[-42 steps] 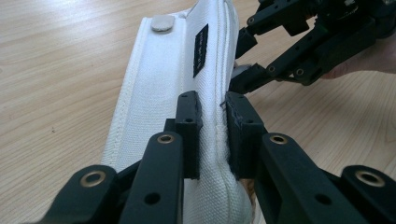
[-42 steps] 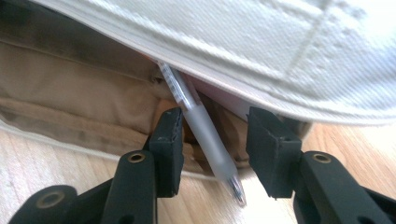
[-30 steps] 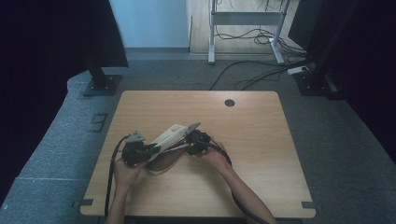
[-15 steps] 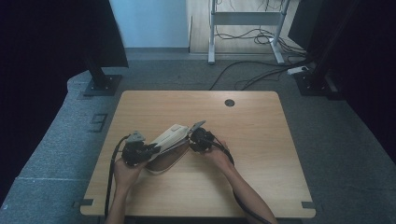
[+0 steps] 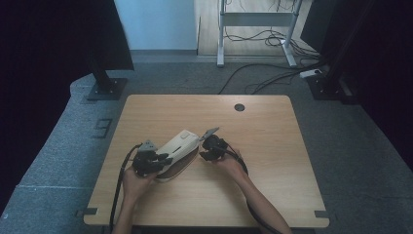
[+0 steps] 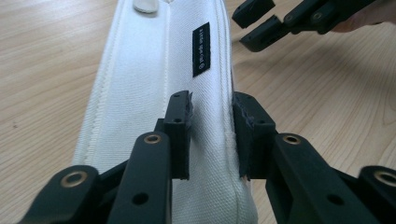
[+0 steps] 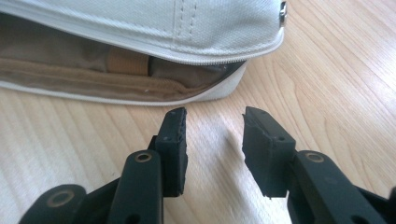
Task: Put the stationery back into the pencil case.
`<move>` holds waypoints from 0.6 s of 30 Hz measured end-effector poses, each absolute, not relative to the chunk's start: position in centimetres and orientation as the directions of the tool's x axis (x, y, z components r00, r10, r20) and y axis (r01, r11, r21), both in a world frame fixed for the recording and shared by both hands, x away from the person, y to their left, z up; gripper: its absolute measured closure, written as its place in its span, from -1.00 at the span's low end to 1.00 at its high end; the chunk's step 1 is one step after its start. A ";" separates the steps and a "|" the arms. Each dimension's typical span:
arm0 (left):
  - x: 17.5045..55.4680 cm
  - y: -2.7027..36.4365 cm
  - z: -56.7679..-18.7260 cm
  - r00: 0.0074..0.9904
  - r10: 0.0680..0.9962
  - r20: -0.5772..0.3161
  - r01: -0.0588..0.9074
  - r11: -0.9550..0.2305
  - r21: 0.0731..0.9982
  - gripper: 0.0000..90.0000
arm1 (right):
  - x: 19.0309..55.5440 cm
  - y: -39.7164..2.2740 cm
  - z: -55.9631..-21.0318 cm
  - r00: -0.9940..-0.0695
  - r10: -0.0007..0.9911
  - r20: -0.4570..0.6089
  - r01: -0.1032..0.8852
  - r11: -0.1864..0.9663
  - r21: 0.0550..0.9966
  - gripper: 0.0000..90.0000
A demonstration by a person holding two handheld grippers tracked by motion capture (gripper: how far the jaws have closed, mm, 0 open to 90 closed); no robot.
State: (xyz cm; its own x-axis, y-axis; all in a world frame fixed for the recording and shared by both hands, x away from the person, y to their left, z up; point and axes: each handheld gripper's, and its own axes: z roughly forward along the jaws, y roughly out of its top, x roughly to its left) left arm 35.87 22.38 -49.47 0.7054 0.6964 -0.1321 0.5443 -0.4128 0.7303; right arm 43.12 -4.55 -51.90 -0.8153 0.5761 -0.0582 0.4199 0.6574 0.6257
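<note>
High view: dim, dark surroundings, table [image 5: 253,126] evenly lit from above. Gripper views: bright, sharp mid-frame; nearest jaw parts soft; faint shadows on wood.

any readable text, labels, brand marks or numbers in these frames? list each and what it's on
Black tag with small white print on the white pouch, left gripper view: too small and blurred to read.
Nothing else carries text: none on the table, the left gripper or the right gripper.
</note>
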 end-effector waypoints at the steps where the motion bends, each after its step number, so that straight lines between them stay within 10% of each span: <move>1: 35.8 22.3 -49.6 0.710 0.692 -0.131 0.542 -0.418 0.729 0.48 | 43.0 -4.7 -51.8 -0.814 0.579 -0.053 0.424 0.653 0.627 0.27; 18: 35.3 22.0 -50.5 0.740 0.655 -0.152 0.541 -0.445 0.713 -0.21 | 40.2 -7.6 -50.2 -0.830 0.558 -0.012 0.398 0.607 0.687 -0.09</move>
State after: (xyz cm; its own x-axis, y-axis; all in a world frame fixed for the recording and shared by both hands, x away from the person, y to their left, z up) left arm 35.32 22.04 -50.49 0.7398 0.6554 -0.1522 0.5412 -0.4452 0.7133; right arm 40.17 -7.57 -50.24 -0.8299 0.5578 -0.0121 0.3983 0.6075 0.6872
